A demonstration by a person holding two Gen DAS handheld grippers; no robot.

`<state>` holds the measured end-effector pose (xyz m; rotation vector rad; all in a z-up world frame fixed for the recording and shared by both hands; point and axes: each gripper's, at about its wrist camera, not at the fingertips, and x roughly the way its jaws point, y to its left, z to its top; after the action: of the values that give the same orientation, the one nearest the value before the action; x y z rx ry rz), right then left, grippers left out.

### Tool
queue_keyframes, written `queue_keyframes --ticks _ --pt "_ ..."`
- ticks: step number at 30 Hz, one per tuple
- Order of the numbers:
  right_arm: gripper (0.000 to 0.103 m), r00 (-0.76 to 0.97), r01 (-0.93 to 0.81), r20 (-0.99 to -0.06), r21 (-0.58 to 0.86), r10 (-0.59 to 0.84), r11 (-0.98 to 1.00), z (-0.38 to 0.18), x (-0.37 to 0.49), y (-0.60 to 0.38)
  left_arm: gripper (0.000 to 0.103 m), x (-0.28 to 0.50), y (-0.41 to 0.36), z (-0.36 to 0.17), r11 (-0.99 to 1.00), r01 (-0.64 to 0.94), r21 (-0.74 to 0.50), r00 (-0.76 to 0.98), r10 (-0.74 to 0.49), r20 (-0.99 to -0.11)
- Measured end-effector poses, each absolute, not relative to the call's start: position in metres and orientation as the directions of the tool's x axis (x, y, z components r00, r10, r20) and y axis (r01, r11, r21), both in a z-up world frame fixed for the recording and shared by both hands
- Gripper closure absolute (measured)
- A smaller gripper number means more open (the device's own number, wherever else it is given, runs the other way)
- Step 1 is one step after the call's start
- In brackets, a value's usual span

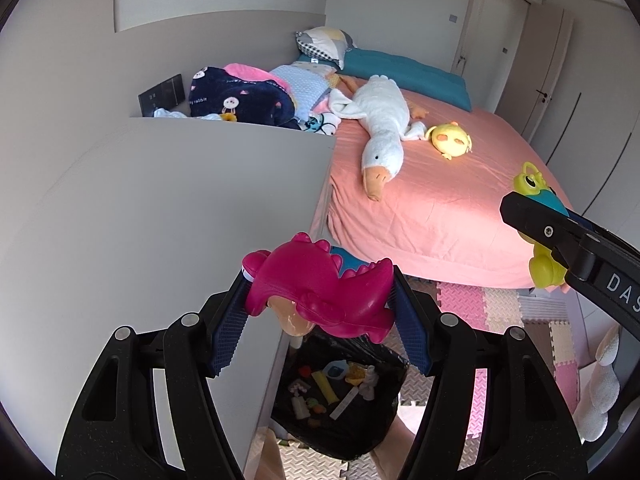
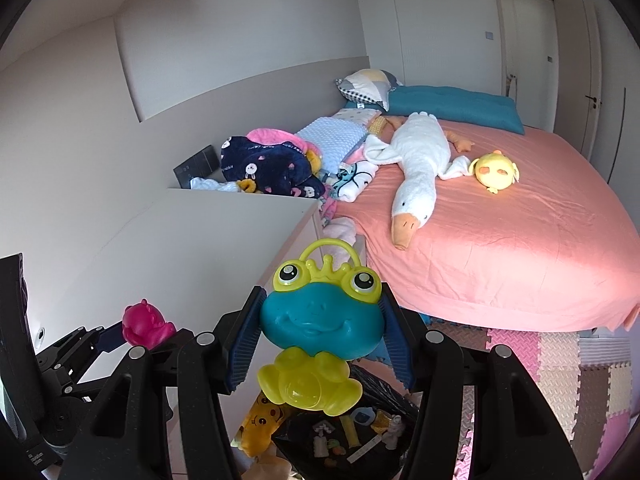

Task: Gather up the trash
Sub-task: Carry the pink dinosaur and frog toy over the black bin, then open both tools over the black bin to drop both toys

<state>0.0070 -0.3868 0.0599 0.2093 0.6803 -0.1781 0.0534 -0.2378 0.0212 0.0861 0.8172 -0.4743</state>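
The left gripper (image 1: 320, 300) squeezes a pink dinosaur toy (image 1: 320, 284) between its blue pads, up above a black trash bag (image 1: 340, 392) with small bits inside. The right gripper (image 2: 320, 328) squeezes a blue and yellow frog toy (image 2: 320, 320), above the same bag. Behind them, a white goose (image 1: 380, 120) lies on the pink bed (image 1: 460, 208).

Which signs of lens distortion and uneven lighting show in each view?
Left wrist view: dark vignette corners, the white cabinet edge bows, daylight brightens the bed. Right wrist view: the same round fisheye frame, door lines curve, the frog looms large, the bin sits in shadow.
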Motion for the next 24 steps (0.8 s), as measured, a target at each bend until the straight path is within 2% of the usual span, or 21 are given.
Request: queue_keyframes --ticks 13,24 --pt "0.046 0.745 0.310 -0.652 0.156 -0.138 0.938 0.053 -0.010 -0.419 0.039 0.040 -0.269 0.013 0.842 0.528 -0.108 0.530 -0.426 -0.733" --pt "0.046 0.737 0.318 -0.662 0.159 -0.138 0.935 0.048 -0.007 -0.420 0.039 0.039 -0.271 0.011 0.843 0.529 -0.100 0.525 -0.418 -0.741"
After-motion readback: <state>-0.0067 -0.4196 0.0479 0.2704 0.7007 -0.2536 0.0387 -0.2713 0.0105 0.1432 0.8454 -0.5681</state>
